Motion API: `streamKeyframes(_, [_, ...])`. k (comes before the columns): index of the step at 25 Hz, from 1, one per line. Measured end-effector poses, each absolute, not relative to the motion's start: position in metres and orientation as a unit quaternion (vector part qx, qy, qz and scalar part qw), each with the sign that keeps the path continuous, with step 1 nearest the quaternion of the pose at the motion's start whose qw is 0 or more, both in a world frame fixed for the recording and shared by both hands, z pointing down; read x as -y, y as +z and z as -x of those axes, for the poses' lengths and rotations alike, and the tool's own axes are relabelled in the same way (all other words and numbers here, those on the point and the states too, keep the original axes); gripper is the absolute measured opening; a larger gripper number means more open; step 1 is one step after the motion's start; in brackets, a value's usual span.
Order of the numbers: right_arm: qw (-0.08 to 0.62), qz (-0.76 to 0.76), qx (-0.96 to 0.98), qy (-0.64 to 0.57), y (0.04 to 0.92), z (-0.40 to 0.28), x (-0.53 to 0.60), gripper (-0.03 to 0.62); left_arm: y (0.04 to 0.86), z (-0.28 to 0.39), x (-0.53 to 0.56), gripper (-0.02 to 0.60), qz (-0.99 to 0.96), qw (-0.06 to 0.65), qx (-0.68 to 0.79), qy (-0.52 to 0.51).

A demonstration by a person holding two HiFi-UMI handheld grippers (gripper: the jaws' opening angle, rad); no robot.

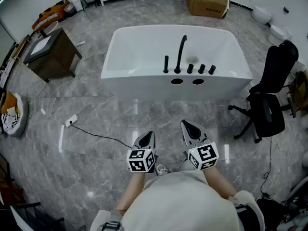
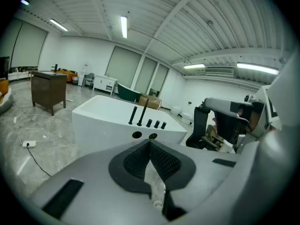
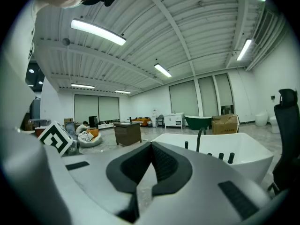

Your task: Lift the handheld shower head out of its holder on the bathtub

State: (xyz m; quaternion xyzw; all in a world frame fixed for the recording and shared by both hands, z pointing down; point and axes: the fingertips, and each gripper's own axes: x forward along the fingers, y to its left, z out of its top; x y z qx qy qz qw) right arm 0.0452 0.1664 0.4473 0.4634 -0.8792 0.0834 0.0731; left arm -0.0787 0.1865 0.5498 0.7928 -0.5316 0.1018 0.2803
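Note:
A white bathtub [image 1: 144, 76] stands on the grey marble floor ahead of me. On its near rim are black fittings: a slim upright handheld shower head [image 1: 166, 64] at the left, a tall curved spout [image 1: 181, 52] and three knobs [image 1: 201, 69]. My left gripper [image 1: 149, 134] and right gripper [image 1: 186, 124] hover side by side over the floor, well short of the tub, both shut and holding nothing. In the left gripper view, the tub [image 2: 103, 121] and shower head [image 2: 132, 115] lie beyond the shut left gripper [image 2: 150, 142]. In the right gripper view, the tub [image 3: 248, 156] lies right of the shut right gripper [image 3: 151, 145].
A black office chair [image 1: 269, 97] stands right of the tub. A dark brown cabinet [image 1: 50, 52] is at the left, a cardboard box [image 1: 208, 2] behind the tub. A white power strip with a black cable [image 1: 71, 121] lies on the floor to my left.

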Motion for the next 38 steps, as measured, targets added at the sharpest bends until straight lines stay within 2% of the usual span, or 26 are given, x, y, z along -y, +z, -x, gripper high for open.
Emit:
streamKeyframes(11, [0.05,-0.433,0.895,0.089,0.441,-0.061,-0.232,0.02,0.526,0.07,-0.255,0.02,-0.778,0.272,0.561,0.073])
streamKeyframes(18, [0.047,-0.43,0.896,0.1,0.446,-0.08,-0.257,0.02,0.519,0.041,-0.286,0.02,-0.783,0.274,0.554,0.073])
streamKeyframes(28, [0.031,-0.444,0.89,0.095,0.442,-0.088,-0.248,0.021,0.521,0.036,-0.273,0.02,-0.789,0.274,0.546,0.071])
streamKeyframes(38, [0.048,-0.445,0.888,0.103,0.45,-0.051,-0.226,0.021,0.525,0.069,-0.257,0.02,-0.788,0.277,0.545,0.068])
